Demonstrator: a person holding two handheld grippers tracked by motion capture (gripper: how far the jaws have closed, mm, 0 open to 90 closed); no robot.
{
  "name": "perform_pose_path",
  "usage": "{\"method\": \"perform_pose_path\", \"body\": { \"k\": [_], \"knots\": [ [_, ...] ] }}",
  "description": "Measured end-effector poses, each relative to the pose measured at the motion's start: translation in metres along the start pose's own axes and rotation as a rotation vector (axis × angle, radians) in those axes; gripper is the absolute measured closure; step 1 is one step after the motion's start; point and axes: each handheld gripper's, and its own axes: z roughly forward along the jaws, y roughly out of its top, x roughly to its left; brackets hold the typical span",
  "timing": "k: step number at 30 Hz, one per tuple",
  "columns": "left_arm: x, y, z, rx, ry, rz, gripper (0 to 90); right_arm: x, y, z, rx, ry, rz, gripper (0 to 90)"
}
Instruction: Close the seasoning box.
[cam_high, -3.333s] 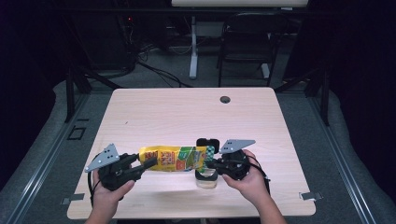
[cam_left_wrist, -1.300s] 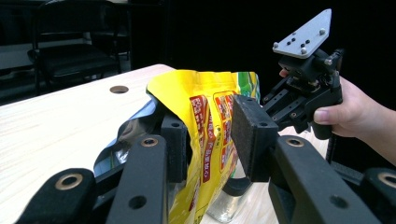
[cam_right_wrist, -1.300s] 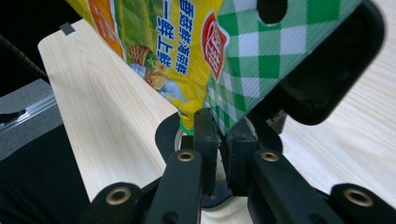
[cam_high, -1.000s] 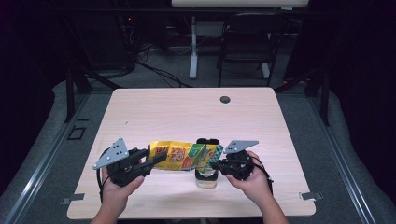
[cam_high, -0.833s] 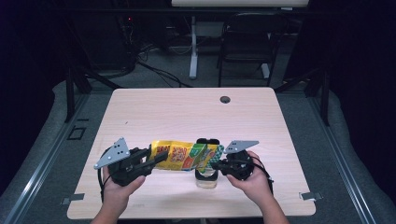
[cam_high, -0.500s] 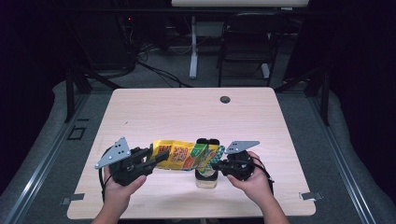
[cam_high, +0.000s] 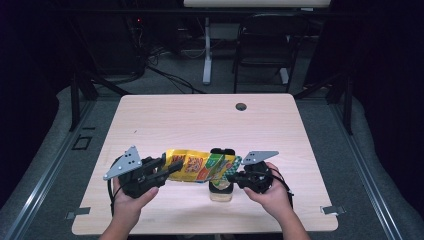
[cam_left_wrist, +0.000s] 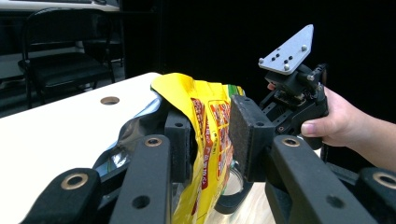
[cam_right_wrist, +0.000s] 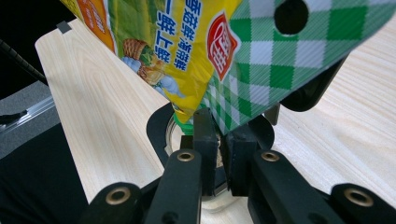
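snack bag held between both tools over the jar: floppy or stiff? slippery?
Probably floppy: the snack bag is pinched at both ends, by the left tool and the right tool, and creases at the left one. Likely light, since thin edge pinches alone hold it above the jar. Its glossy film may slip, so keep both pinches firm.

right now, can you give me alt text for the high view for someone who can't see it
Two hands hold a yellow snack bag between them above a light wooden table, each with a hand-held gripper: the left hand-held gripper at the bag's open end, the right hand-held gripper at its green checked end. A small clear jar stands just beneath the bag.
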Motion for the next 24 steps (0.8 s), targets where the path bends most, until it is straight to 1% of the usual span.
{"method": "perform_pose_path", "body": {
  "k": [2, 7, 12, 17, 20, 24],
  "knots": [
    [0.0002, -0.0001, 0.0005, -0.005, -0.003, -0.002, 69.9, -0.0003, -0.0003, 0.0002, -0.003, 0.000, 0.000, 84.8],
    [0.0004, 0.0010, 0.0010, 0.002, 0.000, -0.001, 70.0, -0.0007, -0.0006, 0.0005, -0.005, 0.001, 0.001, 84.4],
    [0.0001, 0.0021, 0.0019, 0.005, 0.002, 0.002, 70.1, -0.0015, -0.0007, -0.0003, 0.004, 0.000, -0.004, 83.6],
    [0.0005, 0.0024, 0.0024, 0.009, 0.001, 0.002, 70.5, -0.0033, -0.0017, -0.0014, -0.004, -0.001, -0.001, 82.3],
    [0.0006, 0.0028, 0.0026, 0.012, 0.002, 0.004, 70.5, -0.0043, -0.0019, -0.0029, -0.004, 0.003, 0.001, 83.3],
    [0.0004, 0.0036, 0.0038, 0.010, -0.001, 0.002, 70.7, -0.0035, -0.0019, -0.0031, 0.000, 0.002, -0.010, 86.0]
  ]
}}
